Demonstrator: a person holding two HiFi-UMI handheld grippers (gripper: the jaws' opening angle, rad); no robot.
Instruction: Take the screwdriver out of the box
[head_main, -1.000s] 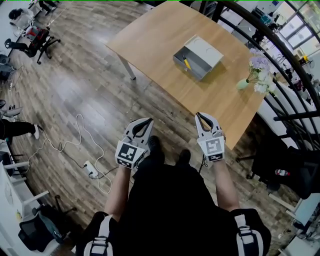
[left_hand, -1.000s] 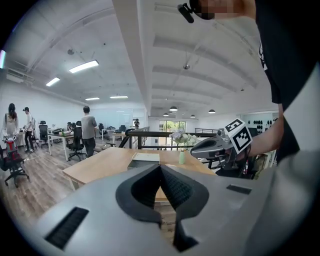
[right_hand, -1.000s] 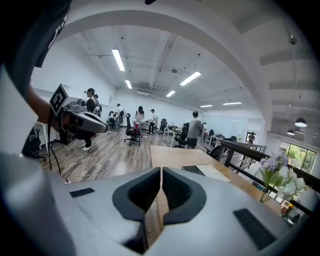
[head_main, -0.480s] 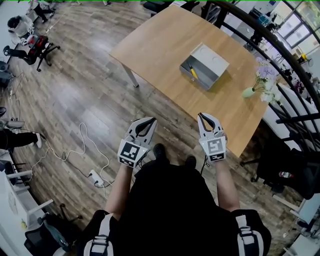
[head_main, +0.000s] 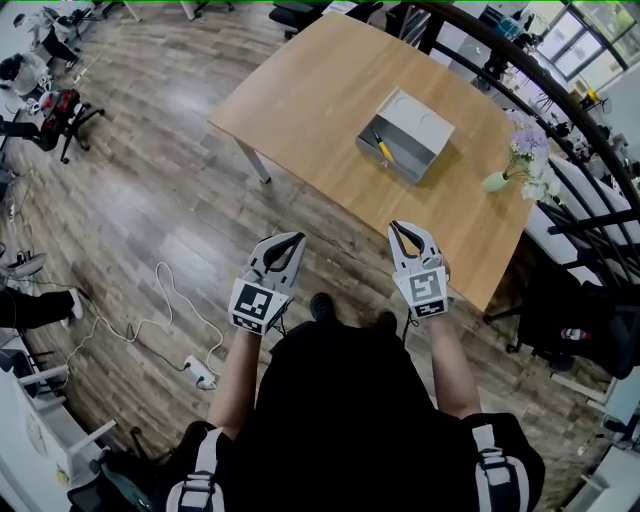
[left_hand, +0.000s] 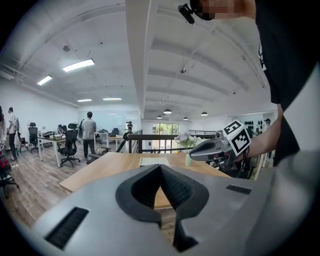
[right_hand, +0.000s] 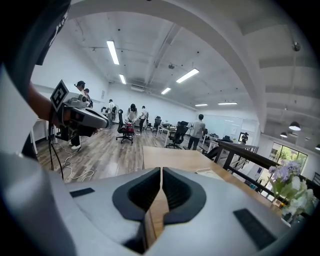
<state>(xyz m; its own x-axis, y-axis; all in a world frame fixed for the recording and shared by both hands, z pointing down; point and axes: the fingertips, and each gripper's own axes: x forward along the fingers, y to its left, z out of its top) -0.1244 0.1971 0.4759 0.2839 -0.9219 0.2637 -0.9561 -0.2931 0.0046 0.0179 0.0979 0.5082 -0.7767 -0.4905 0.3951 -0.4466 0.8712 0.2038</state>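
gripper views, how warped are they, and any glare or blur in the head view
Left gripper view: heavy fisheye, black corners, bowed ceiling beams, a mosaic patch at top, the left claw looming large. Right gripper view: same warp; strip lights bright white. Head view: table edges bend mildly, light even, no motion blur.

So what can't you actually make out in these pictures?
- Screwdriver: head view, too small; only a yellow handle shows, its tip unclear.
- Inside of the box: left gripper view sees it side-on, so its own walls hide the contents.
- Flowers: right gripper view, blurred and cut off at the picture's right rim.
- Table legs: head view, all but one hidden under the tabletop.
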